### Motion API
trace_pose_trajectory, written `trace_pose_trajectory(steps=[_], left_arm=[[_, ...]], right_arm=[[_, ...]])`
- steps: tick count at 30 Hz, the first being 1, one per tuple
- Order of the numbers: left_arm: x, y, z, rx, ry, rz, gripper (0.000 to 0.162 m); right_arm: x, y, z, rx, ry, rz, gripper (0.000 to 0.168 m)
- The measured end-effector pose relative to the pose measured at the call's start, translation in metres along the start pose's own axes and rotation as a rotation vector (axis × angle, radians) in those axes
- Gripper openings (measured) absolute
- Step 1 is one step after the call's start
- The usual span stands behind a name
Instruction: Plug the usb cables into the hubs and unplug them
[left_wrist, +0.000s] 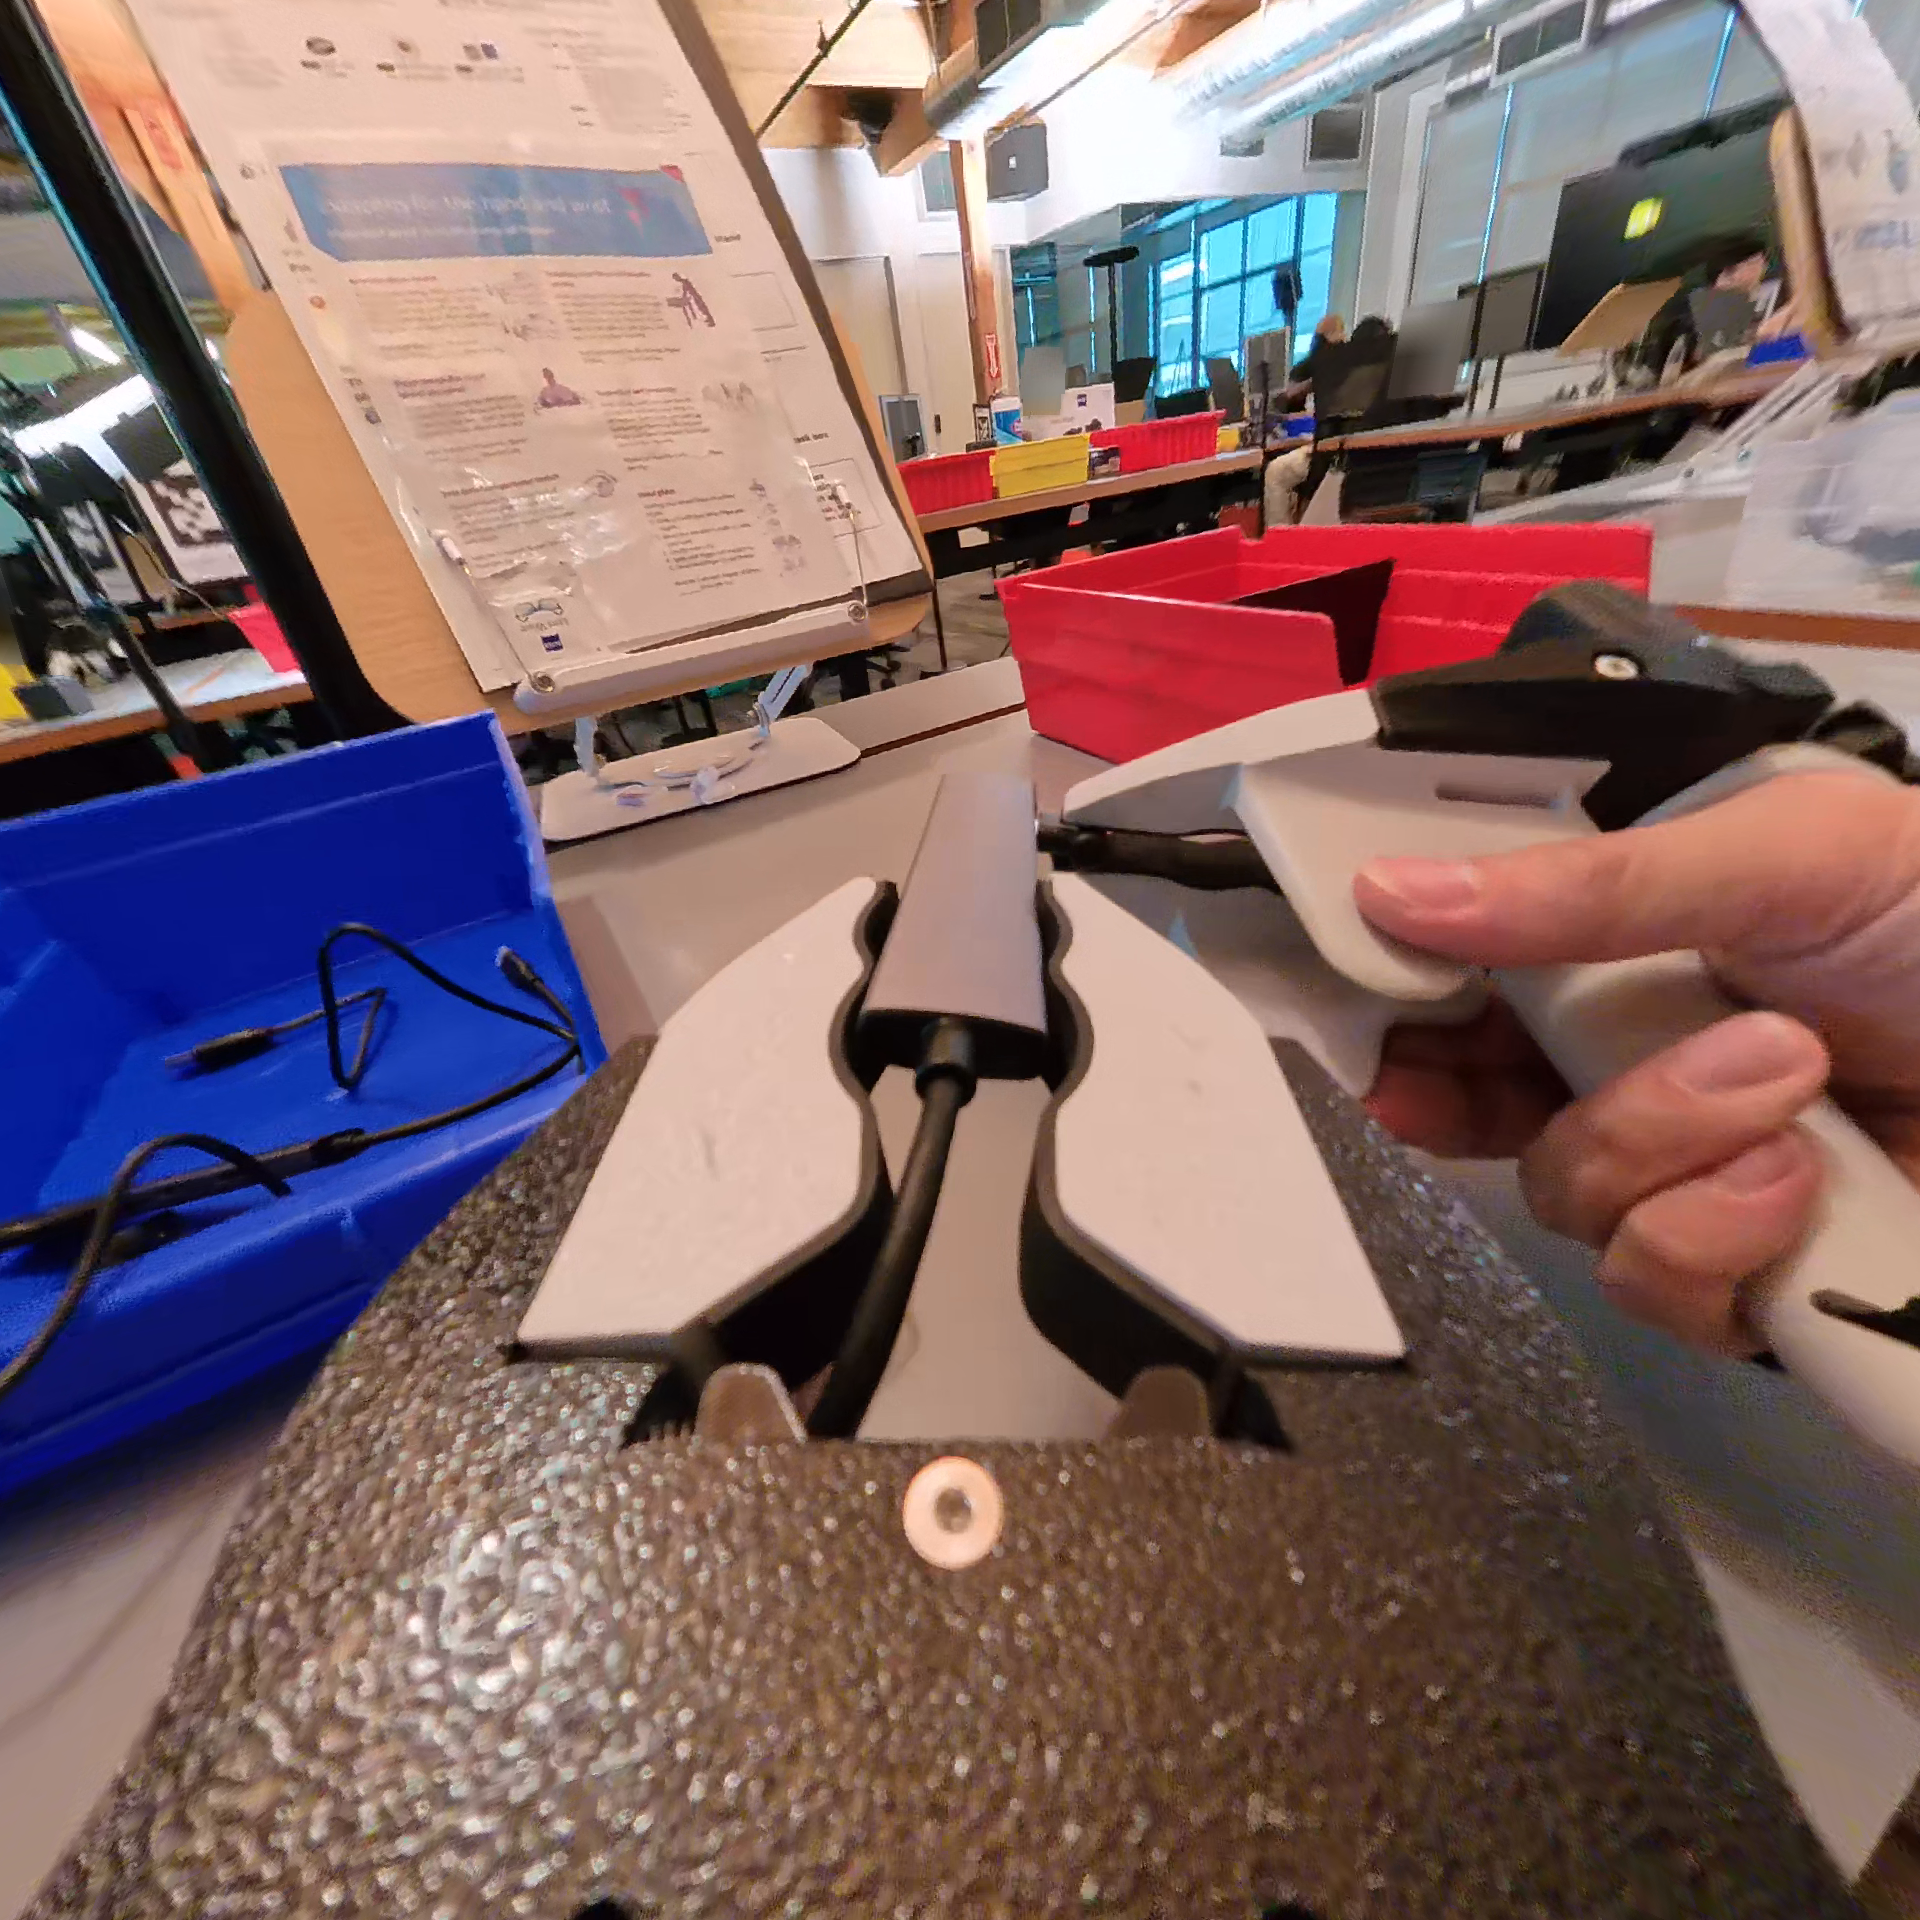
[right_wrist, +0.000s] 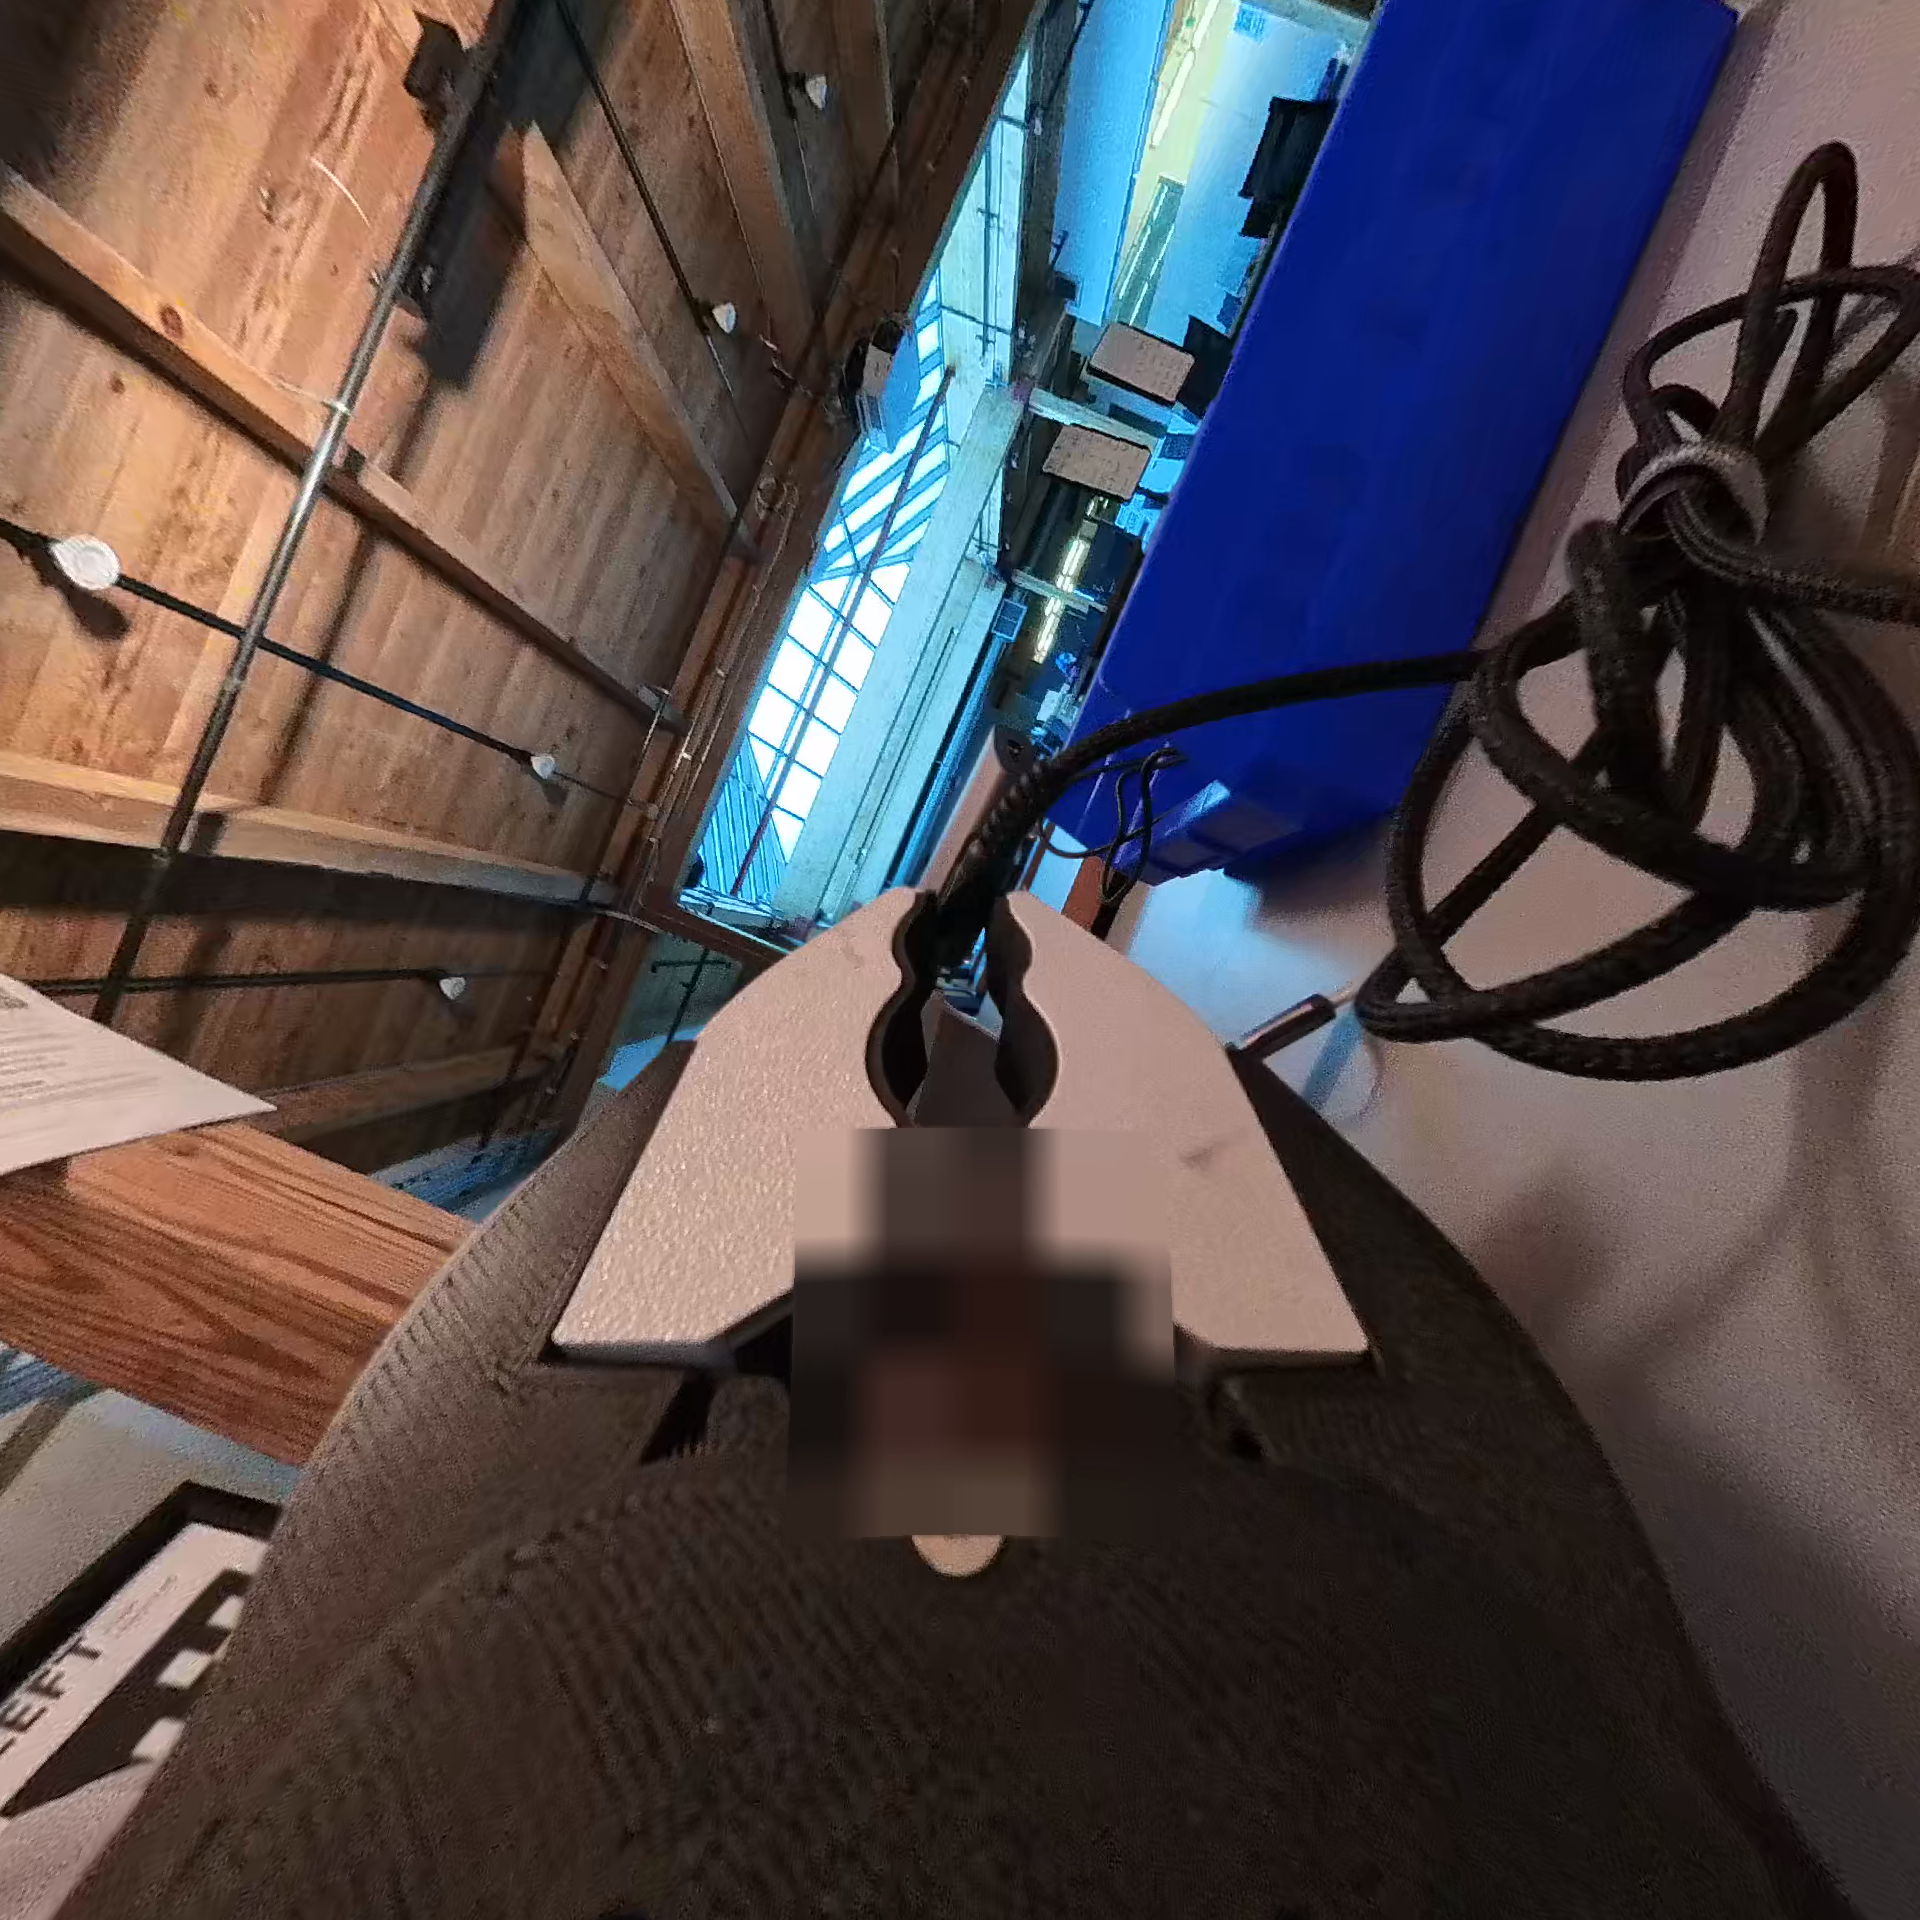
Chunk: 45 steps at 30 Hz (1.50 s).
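In the left wrist view my left gripper (left_wrist: 961, 883) is shut on a slim grey USB hub (left_wrist: 971, 935) that points away from me. The hub's own black cable (left_wrist: 894, 1226) runs back between the fingers. My right gripper (left_wrist: 1070, 816), held by a hand (left_wrist: 1714, 1039), comes in from the right with its tips at the hub's right side. It holds a black cable end (left_wrist: 1143, 852) there; I cannot tell if the plug is in a port. In the right wrist view the right gripper (right_wrist: 961, 914) is shut on a black braided USB cable (right_wrist: 1247, 696), whose coil (right_wrist: 1683, 665) lies on the table.
A blue bin (left_wrist: 312, 821) with loose black cables (left_wrist: 343, 1018) stands left of the hub; it also shows in the right wrist view (right_wrist: 1351, 468). A red bin (left_wrist: 1143, 665) sits behind the hub. A tilted board with printed sheets (left_wrist: 582, 416) stands at the back left. My left and right fingertips are right by each other.
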<state>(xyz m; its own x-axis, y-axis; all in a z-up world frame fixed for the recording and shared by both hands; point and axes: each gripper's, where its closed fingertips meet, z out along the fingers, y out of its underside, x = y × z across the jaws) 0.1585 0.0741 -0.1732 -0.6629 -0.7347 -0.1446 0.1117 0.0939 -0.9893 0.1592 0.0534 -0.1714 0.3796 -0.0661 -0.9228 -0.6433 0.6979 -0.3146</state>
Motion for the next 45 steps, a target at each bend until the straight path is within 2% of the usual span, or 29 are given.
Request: trace_pose_trajectory(steps=[10, 22, 23, 24, 26, 28, 29, 31, 33, 38, 39, 41, 42, 43, 45], left_arm=[[0.033, -0.032, -0.009, 0.066, 0.075, 0.150, 0.026], [0.062, -0.033, -0.003, 0.061, 0.164, 0.195, 0.026], [0.054, -0.032, -0.002, 0.050, 0.109, 0.168, 0.026], [0.021, -0.030, -0.002, 0.031, -0.052, 0.091, 0.025], [-0.038, -0.033, -0.007, 0.023, -0.101, -0.082, 0.025], [-0.052, -0.056, -0.015, 0.115, -0.032, -0.042, 0.025], [-0.052, -0.063, -0.019, 0.138, -0.035, 0.024, 0.025], [-0.041, -0.070, -0.021, 0.159, 0.005, 0.077, 0.025], [-0.029, -0.070, -0.021, 0.180, 0.032, 0.067, 0.024], [0.006, -0.060, -0.014, 0.177, 0.086, 0.096, 0.025], [0.009, -0.059, -0.012, 0.173, 0.085, 0.094, 0.025], [0.012, -0.055, -0.010, 0.166, 0.076, 0.093, 0.025], [0.012, -0.053, -0.009, 0.163, 0.069, 0.087, 0.025], [0.013, -0.051, -0.009, 0.164, 0.079, 0.077, 0.025], [0.013, -0.048, -0.008, 0.166, 0.076, 0.067, 0.025]], right_arm=[[-0.036, 0.003, -0.034, -0.020, -0.021, -0.106, 0.011], [-0.039, 0.000, -0.070, -0.017, -0.007, -0.127, 0.009], [-0.039, 0.003, -0.075, -0.038, -0.013, -0.151, 0.002], [-0.034, 0.013, -0.086, -0.068, 0.021, -0.194, 0.002], [-0.020, 0.019, -0.109, -0.042, 0.059, -0.154, 0.001], [-0.017, 0.035, -0.122, -0.145, 0.038, -0.092, 0.001], [-0.018, 0.038, -0.120, -0.173, 0.042, -0.094, 0.000], [-0.033, 0.022, -0.102, -0.069, -0.012, -0.085, 0.001], [-0.047, 0.008, -0.077, 0.025, -0.042, -0.076, 0.027], [-0.057, 0.008, -0.021, 0.030, -0.074, -0.040, 0.048], [-0.053, 0.002, -0.017, 0.055, -0.071, -0.024, 0.047], [-0.052, -0.010, -0.012, 0.107, -0.086, 0.017, 0.032], [-0.052, -0.011, -0.009, 0.094, -0.090, 0.015, 0.020], [-0.049, -0.008, -0.006, 0.058, -0.072, -0.002, 0.015], [-0.044, -0.007, -0.003, 0.037, -0.056, -0.003, 0.012]])
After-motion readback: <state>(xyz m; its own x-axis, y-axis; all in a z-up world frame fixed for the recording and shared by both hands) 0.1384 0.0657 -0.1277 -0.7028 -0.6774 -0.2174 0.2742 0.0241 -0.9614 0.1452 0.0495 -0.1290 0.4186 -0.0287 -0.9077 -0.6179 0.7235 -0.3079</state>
